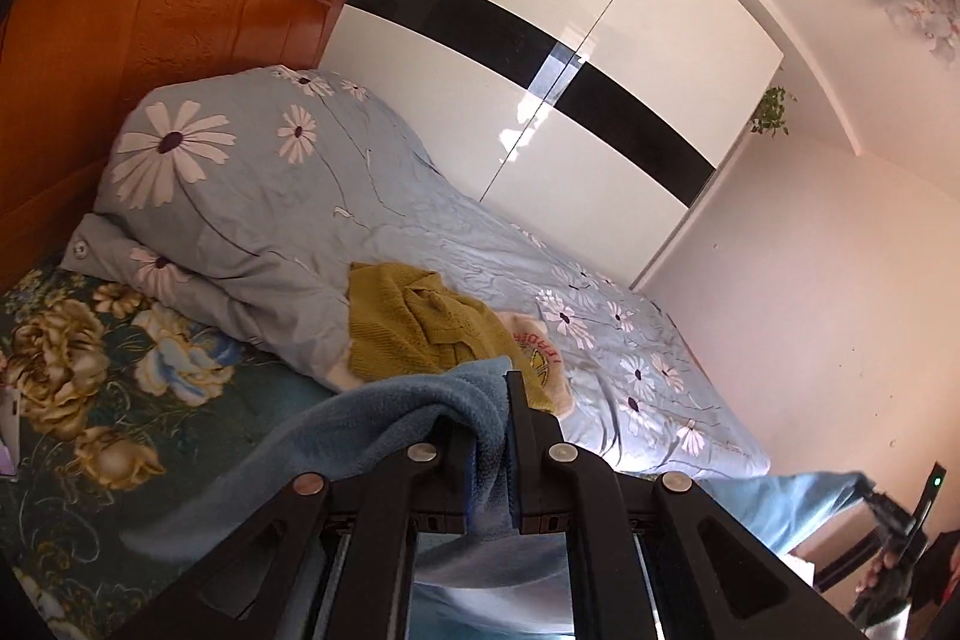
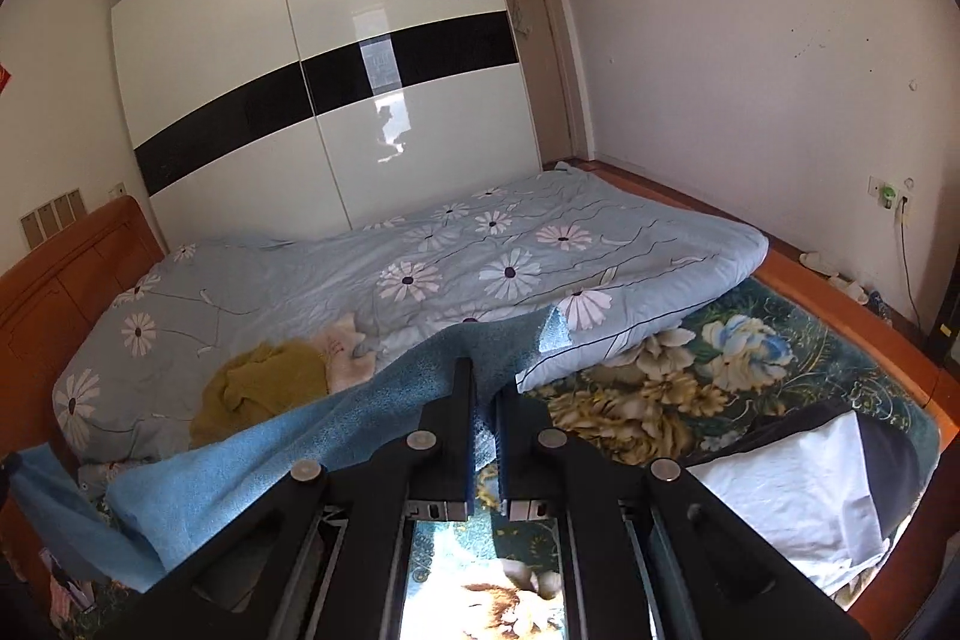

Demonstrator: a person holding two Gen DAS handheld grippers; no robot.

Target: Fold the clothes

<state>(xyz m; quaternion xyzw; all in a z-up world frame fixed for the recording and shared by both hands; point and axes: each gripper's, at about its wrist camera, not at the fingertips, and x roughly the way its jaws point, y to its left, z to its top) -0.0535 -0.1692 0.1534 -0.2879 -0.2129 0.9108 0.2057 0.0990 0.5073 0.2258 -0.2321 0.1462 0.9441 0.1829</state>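
Presently, my left hand-held gripper (image 1: 486,436) is clamped on one edge of the blue towel (image 1: 372,436), and my right hand-held gripper (image 2: 486,418) is clamped on another edge of the same cloth (image 2: 288,460), the fabric visibly pinched between the jaws in both wrist views. The towel hangs slack between the two grips, lifted above the bed (image 2: 690,400) with its dark floral sheet, and sags toward the mattress. I judge it light, soft and wholly limp: terry pile, not slippery, not fragile, but it will drape and bunch wherever unsupported. Holds belong at the corners or along one hem, well apart, so the cloth can be drawn taut before it is doubled over. A yellow knitted garment (image 1: 420,322) lies heaped against the flowered blue duvet (image 1: 288,196), apart from the towel; it looks stretchier and likely to snag. A white and black garment (image 2: 798,484) lies on the sheet to my right.
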